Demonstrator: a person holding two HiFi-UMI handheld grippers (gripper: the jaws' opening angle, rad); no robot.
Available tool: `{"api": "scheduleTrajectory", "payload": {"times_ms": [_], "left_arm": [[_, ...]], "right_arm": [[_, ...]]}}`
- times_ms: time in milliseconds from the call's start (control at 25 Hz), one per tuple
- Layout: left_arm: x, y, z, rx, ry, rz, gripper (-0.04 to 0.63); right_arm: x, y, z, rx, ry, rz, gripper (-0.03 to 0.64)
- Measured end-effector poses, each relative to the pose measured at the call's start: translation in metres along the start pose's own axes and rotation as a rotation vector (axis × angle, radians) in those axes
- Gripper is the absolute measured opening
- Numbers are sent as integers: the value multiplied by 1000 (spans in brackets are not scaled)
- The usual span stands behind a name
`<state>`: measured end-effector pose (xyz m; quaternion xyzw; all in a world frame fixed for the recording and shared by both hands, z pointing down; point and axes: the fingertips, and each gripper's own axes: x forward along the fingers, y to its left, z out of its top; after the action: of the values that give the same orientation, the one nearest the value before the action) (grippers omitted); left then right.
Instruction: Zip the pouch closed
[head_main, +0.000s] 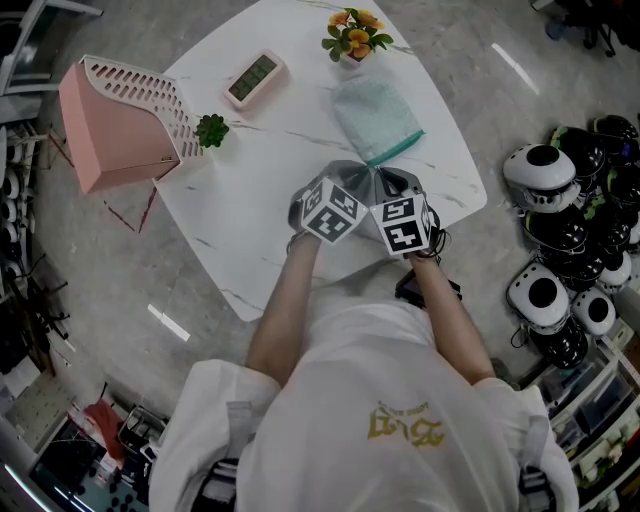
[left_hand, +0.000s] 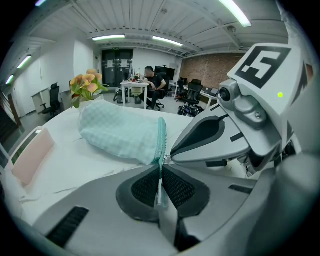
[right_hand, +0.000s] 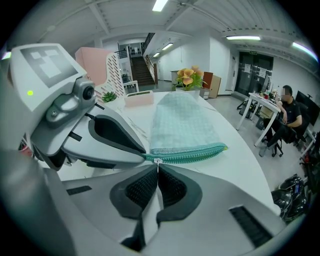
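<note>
The left gripper (left_hand: 161, 169) had its jaws closed on a thin fabric end tab (left_hand: 160, 189); the right gripper (right_hand: 157, 169) had its jaws closed on the pull tab (right_hand: 157, 161). The teal pouch (head_main: 375, 118) lay on the white desk (head_main: 250, 210), upper centre of the head view. Judged: both grips secured, pull at the near end, whole zipper (right_hand: 192, 155) still to close.
</note>
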<state>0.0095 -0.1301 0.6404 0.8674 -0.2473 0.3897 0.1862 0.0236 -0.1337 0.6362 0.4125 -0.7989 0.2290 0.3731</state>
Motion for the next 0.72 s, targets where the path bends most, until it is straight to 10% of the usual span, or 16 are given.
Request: {"api": "scheduleTrajectory", "payload": {"times_ms": [720], "left_arm": [[-11,1,-5,-17,5,-8,37]], "right_arm": [[-4,2,-1,21,9,-2,17]]}}
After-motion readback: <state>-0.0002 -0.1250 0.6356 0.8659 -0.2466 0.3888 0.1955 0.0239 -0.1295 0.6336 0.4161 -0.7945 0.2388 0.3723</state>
